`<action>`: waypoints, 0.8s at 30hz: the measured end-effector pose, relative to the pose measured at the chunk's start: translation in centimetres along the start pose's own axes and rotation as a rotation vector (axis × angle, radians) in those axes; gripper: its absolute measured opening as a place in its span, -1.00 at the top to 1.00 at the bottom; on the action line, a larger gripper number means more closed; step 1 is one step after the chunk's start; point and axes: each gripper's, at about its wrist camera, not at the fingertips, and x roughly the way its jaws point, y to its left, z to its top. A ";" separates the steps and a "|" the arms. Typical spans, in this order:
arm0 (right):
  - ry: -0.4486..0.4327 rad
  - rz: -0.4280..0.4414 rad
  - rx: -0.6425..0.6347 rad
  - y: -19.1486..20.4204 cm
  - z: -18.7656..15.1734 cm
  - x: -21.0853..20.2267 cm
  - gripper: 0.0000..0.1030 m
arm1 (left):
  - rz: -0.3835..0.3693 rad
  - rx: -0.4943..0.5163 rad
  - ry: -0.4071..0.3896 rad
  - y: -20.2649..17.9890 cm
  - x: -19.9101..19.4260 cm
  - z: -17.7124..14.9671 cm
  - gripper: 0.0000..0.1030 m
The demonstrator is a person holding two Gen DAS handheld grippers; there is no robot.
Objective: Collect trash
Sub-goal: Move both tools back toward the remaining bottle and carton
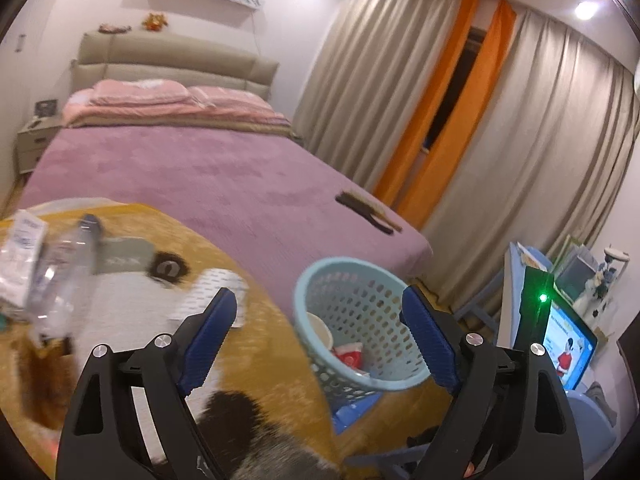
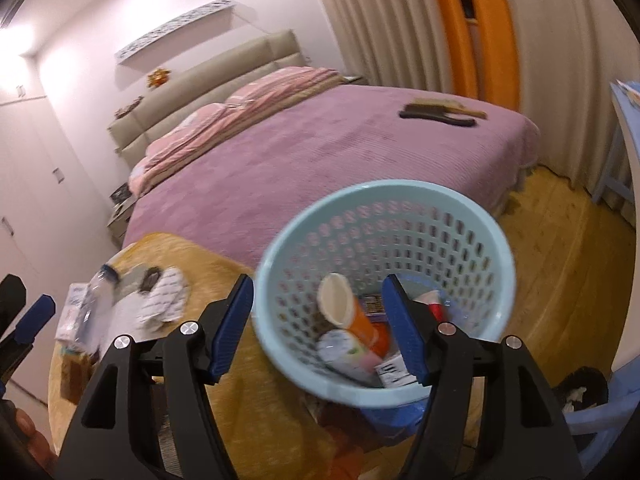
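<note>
A light blue perforated basket [image 1: 360, 320] [image 2: 384, 280] stands at the right edge of a yellow-covered table [image 1: 256, 360] [image 2: 248, 400]. It holds a paper cup [image 2: 340, 300], an orange tube and other wrappers. A clear plastic bottle [image 1: 64, 276] [image 2: 96, 300] and a white packet [image 1: 22, 240] [image 2: 72, 312] lie at the table's left. My left gripper [image 1: 316, 300] is open and empty, just left of the basket. My right gripper [image 2: 318, 284] is open and empty, its right finger over the basket.
A purple-covered bed [image 1: 200, 176] [image 2: 320, 160] lies behind the table with a dark brush [image 1: 368, 212] [image 2: 440, 114] on it. White slippers [image 1: 216, 284] [image 2: 164, 296] lie on the table. A laptop [image 1: 568, 344] and blue chair are at right.
</note>
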 end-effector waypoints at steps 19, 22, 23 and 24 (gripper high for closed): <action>0.005 0.177 -0.284 15.4 -5.5 -1.6 -0.40 | 0.253 -0.176 -0.171 13.4 -15.7 -1.9 -0.63; 0.016 0.199 -0.319 17.5 -6.3 -1.1 -0.40 | 0.298 -0.198 -0.163 15.8 -17.0 -2.3 -0.63; 0.024 0.203 -0.335 18.4 -6.5 -0.7 -0.40 | 0.313 -0.203 -0.154 16.5 -17.1 -2.2 -0.63; 0.033 0.204 -0.347 19.0 -6.7 -0.4 -0.40 | 0.321 -0.203 -0.141 17.0 -17.0 -2.0 -0.63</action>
